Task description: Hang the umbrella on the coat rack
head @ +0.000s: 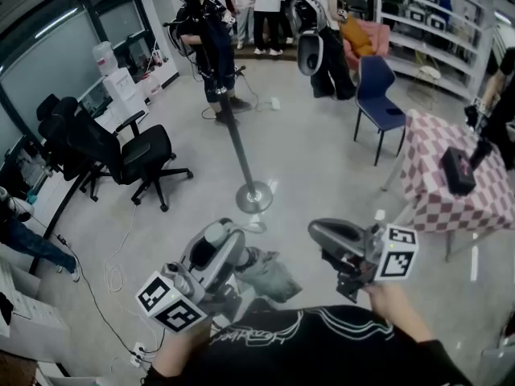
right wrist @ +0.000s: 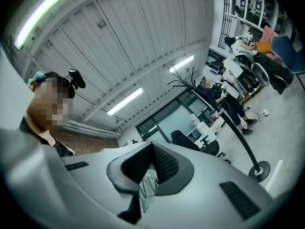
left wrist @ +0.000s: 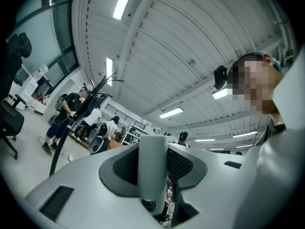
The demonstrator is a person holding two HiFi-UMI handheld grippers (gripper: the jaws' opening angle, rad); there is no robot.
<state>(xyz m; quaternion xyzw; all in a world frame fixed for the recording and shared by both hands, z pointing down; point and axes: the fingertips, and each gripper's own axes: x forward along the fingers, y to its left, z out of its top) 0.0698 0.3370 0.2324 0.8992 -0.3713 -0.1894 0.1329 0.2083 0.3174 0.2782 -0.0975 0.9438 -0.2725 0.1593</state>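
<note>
**A:** Head view: folded umbrella is low, close to the person's chest, with its grey cloth bunched between the two grippers. The coat rack stands well apart across the floor. It has a slim pole, a round base and dark coats piled at the top.

**B:** Grips?

**A:** The left gripper is clamped on the umbrella's grey handle, a pad on either side, button end toward the camera. The right gripper has its jaws together. A strip of the cloth shows just under the pads; I can't tell whether it is pinched or only behind them.

**B:** Progress, then?

**A:** My reading is that the pick-up is done and the umbrella is off any surface, carried by its handle. Nothing is hung yet. What's left is to cross to the rack, raise the umbrella to a hook, catch it there and let go.

**B:** Is a hook free?

**A:** The top of the rack is crowded and too small here to say.
</note>
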